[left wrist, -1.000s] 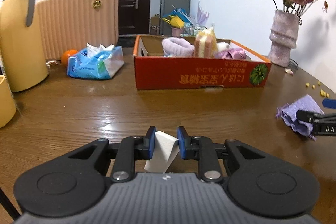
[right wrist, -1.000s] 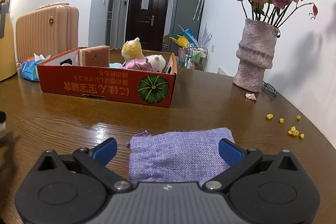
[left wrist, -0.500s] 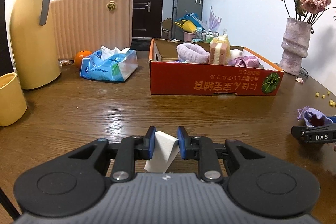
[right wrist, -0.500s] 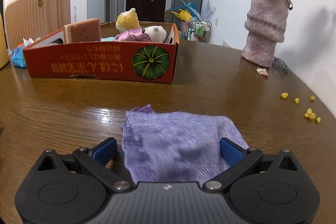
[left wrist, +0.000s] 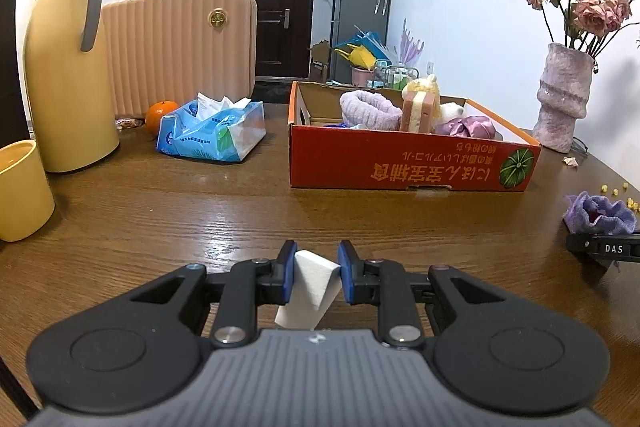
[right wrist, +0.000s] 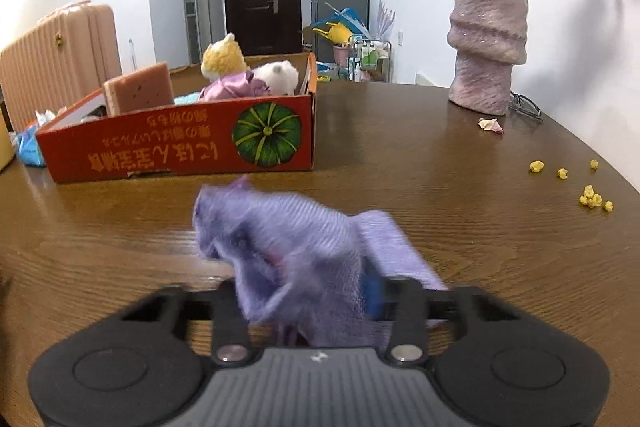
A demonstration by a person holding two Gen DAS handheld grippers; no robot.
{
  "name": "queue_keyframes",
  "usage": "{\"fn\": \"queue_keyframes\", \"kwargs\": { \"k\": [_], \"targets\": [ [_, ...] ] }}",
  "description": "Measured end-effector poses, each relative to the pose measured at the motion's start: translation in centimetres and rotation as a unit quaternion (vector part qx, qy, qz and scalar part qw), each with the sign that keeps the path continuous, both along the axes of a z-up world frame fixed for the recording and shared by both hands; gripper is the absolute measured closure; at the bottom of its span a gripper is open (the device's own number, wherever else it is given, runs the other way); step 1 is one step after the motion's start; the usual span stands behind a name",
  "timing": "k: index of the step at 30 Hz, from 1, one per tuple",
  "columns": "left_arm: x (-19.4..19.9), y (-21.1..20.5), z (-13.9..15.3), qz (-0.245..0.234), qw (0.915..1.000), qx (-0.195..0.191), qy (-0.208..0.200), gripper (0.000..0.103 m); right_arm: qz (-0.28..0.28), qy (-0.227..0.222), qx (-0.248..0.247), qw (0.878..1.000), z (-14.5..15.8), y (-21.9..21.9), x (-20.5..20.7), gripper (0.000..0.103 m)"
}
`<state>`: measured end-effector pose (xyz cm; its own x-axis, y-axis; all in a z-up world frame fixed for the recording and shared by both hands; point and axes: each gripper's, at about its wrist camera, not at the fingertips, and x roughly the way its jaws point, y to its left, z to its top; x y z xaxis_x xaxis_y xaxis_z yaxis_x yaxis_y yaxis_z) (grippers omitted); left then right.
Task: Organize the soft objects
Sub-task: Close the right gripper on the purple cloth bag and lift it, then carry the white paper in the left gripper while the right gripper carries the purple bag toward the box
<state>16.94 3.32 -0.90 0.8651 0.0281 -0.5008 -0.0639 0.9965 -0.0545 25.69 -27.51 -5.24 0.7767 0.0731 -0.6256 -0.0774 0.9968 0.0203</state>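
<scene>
The purple cloth bag (right wrist: 296, 251) lies bunched on the wooden table (right wrist: 440, 163), in front of the orange cardboard box (right wrist: 180, 151) and near the table's front edge. The right gripper (right wrist: 304, 291) has its jaws drawn narrow on the bag's near end, so the cloth is gathered up between them and spills over both sides; the picture is blurred there. Seen from the left wrist camera, the same bag (left wrist: 598, 213) sits at the far right of the table with the right gripper's black tip (left wrist: 604, 249) just below it.

The left gripper (left wrist: 316, 273) hangs low over the table with its jaws narrow, pinching a white wedge-shaped sponge (left wrist: 310, 293) between the blue pads (left wrist: 288, 275).

The box holds several soft things: a rolled lilac towel (left wrist: 370, 109), a pink-and-cream sponge block (left wrist: 420, 111) standing on edge, a yellow plush toy (right wrist: 222, 61), a white plush toy (right wrist: 280, 75) and a shiny pink cloth (right wrist: 234, 89).

Left of the box lie a blue pack of tissues (left wrist: 212, 131) and an orange (left wrist: 160, 113), with a tall yellow flask (left wrist: 66, 67), a yellow cup (left wrist: 22, 191) and a peach suitcase (left wrist: 180, 43) nearby. A mauve vase (right wrist: 486, 43) of dried roses (left wrist: 592, 15) stands to the right of the box, and small yellow crumbs (right wrist: 592, 199) are scattered near the table's right edge.
</scene>
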Motion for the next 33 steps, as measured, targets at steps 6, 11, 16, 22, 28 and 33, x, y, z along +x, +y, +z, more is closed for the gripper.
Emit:
{"fn": "queue_keyframes", "kwargs": {
  "k": [6, 11, 16, 22, 28, 33],
  "targets": [
    [-0.2, 0.2, 0.2, 0.000, 1.0000, -0.004, -0.007, 0.080, 0.009, -0.034, 0.011, 0.999, 0.8, 0.0, -1.1, 0.073],
    [-0.3, 0.2, 0.4, 0.000, 0.9999, -0.005, -0.012, 0.080, 0.021, -0.071, 0.014, 0.997, 1.8, 0.8, -2.6, 0.073],
    [-0.4, 0.3, 0.8, 0.001, 0.9997, -0.007, -0.023, 0.080, 0.037, -0.127, 0.010, 0.991, 3.2, 2.1, -4.3, 0.073],
    [-0.3, 0.4, 1.6, 0.013, 0.9991, -0.007, -0.039, 0.080, 0.057, -0.179, 0.007, 0.982, 4.3, 3.8, -5.4, 0.073],
    [0.5, 0.1, 2.6, 0.019, 0.9979, -0.009, -0.062, 0.080, 0.070, -0.215, 0.002, 0.974, 5.0, 5.8, -5.9, 0.073],
    [1.4, -0.5, 3.3, 0.028, 0.9963, -0.007, -0.080, 0.080, 0.078, -0.239, -0.006, 0.968, 5.2, 7.3, -5.8, 0.073]
  ]
}}
